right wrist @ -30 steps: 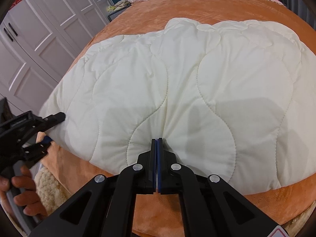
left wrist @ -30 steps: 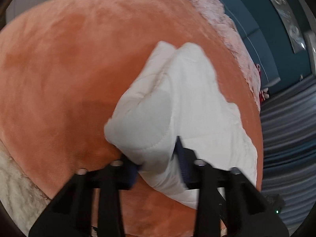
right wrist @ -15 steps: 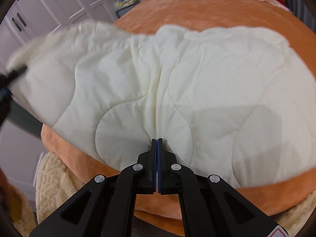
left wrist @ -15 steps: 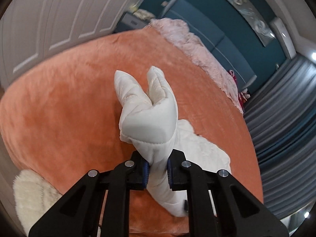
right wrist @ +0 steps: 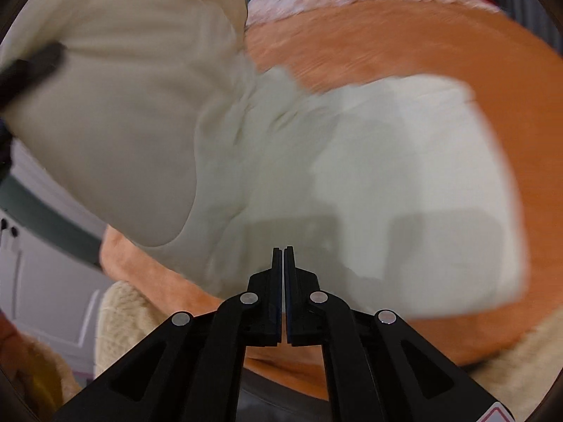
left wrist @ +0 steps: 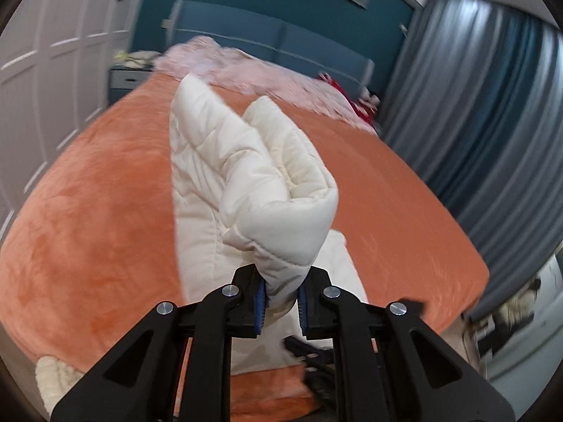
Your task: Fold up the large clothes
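Two grippers worked one cream quilted garment on the orange bedspread; the left gripper was clamped on a bunched corner, held clear above the bed's near edge; the right gripper had its jaws pressed together, apparently pinching the hem by that same near edge, though blur left the cloth between them unclear; the rest of the garment lay flat toward the bed's middle. To fold well, the lifted corner probably needed carrying across to meet the far edge squarely, with the right grip anchoring the hem so that the padding did not slide or bunch.
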